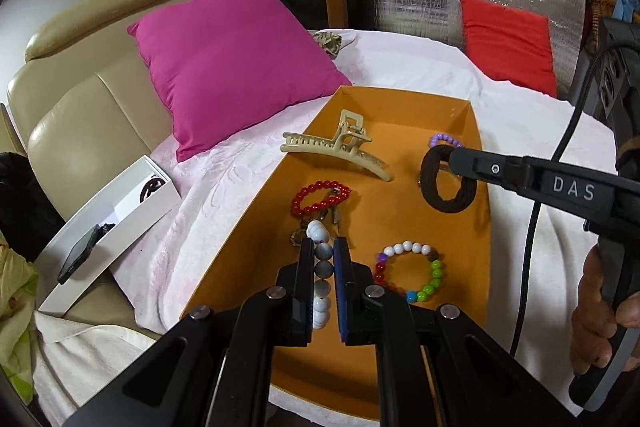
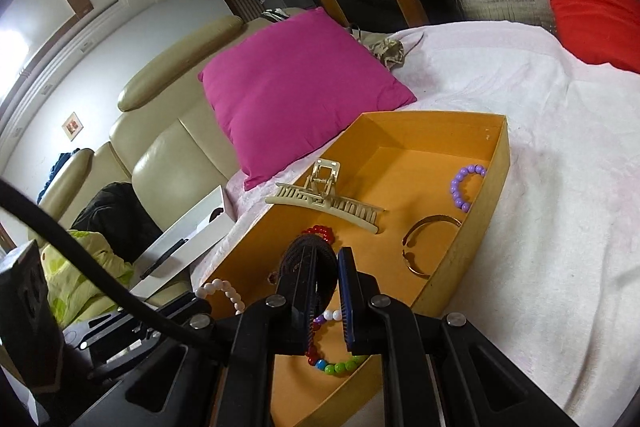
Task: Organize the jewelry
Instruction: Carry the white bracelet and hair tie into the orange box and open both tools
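Over the orange tray [image 1: 400, 111], in the left wrist view, the left tool [image 1: 323, 255] gripped a white and grey bead bracelet [image 1: 322, 267] between its pads, the strand stretched into a line running straight away from the camera, its far end near a red bead bracelet [image 1: 320, 199]. A cream claw clip [image 1: 340, 147] lay across the tray's left rim, its long axis running left to right and its handle standing upward. A multicoloured bead bracelet [image 1: 410, 273] lay flat just right of the left tool. Farther right, the right tool [image 1: 450, 157] came in from the side, closed on a dark brown hair tie [image 1: 448, 187] that hung as a ring over the tray floor, with a purple bead bracelet [image 1: 444, 139] behind it. The tray sat on a white blanket [image 1: 420, 67] beside a magenta pillow [image 1: 236, 67].

From the right wrist view, the right tool [image 2: 326, 267] clamped the hair tie [image 2: 306, 259], whose loop stood edge-on and pointed forward. Beyond it lay the claw clip [image 2: 324, 201], a gold bangle [image 2: 428, 247] with its opening towards the camera, and the purple bead bracelet [image 2: 464, 187] against the tray's right wall [image 2: 480, 215].
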